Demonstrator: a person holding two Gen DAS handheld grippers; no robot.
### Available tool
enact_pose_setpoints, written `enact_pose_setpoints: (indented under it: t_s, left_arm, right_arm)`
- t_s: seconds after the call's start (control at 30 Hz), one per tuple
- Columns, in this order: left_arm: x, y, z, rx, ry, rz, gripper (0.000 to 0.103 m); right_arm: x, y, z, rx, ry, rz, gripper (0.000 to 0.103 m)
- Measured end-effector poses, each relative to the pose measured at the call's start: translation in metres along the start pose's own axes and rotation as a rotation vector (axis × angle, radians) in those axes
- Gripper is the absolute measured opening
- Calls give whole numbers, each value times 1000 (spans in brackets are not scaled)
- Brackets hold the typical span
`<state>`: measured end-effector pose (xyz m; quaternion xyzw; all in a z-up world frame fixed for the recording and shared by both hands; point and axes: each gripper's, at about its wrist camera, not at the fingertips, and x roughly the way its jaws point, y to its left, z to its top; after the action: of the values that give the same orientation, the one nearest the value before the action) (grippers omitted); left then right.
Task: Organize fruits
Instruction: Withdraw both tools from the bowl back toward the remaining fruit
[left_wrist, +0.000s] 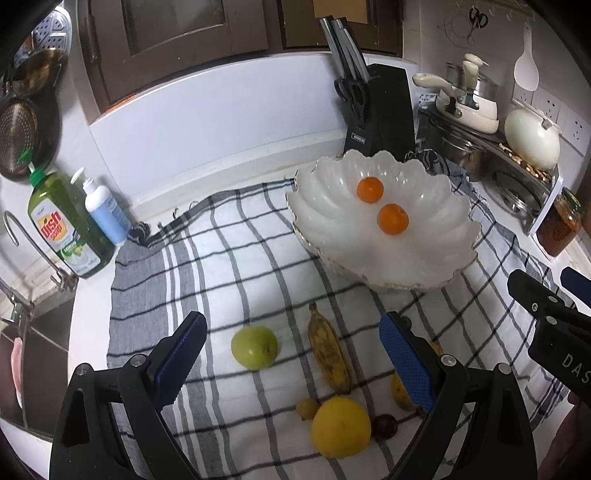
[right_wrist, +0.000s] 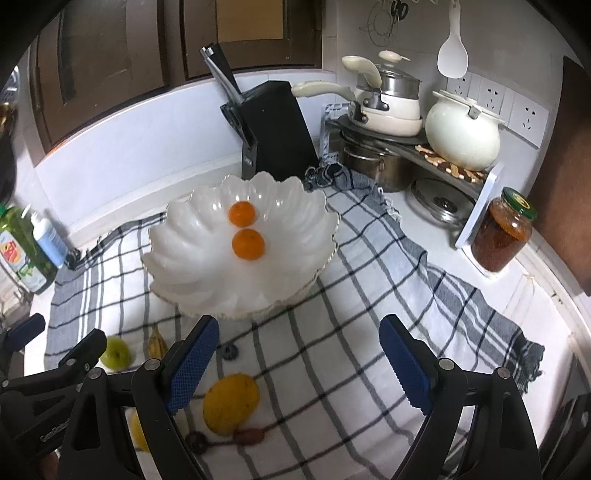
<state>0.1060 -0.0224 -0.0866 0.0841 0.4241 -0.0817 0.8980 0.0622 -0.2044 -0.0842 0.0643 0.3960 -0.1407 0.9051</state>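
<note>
A white scalloped bowl (left_wrist: 388, 258) (right_wrist: 177, 280) stands on a checked cloth (left_wrist: 229, 258) and holds two oranges (left_wrist: 370, 189) (left_wrist: 393, 219). In front of it on the cloth lie a green apple (left_wrist: 254, 347), a spotted banana (left_wrist: 328, 354), a large yellow fruit (left_wrist: 340, 426) (right_wrist: 231, 402), a small yellow fruit (left_wrist: 306, 408) and a dark round fruit (left_wrist: 384, 426). A second banana (left_wrist: 400, 395) is half hidden by a finger. My left gripper (left_wrist: 291, 321) hangs open above the apple and banana, holding nothing. My right gripper (right_wrist: 299, 325) is open and holds nothing, just in front of the bowl.
A black knife block (left_wrist: 380, 110) stands behind the bowl. A rack of pots (right_wrist: 388, 110) and a jar (right_wrist: 502, 232) are at the right. A dish soap bottle (left_wrist: 62, 229), a pump bottle (left_wrist: 105, 210) and a sink (left_wrist: 33, 354) are at the left.
</note>
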Motion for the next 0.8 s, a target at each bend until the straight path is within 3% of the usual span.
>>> enact_pose_setpoints:
  t_s: [0.8]
  left_arm:
    - [19, -12, -67, -2, 70, -13, 95]
  right_arm:
    - [9, -3, -62, -38, 83, -7, 89]
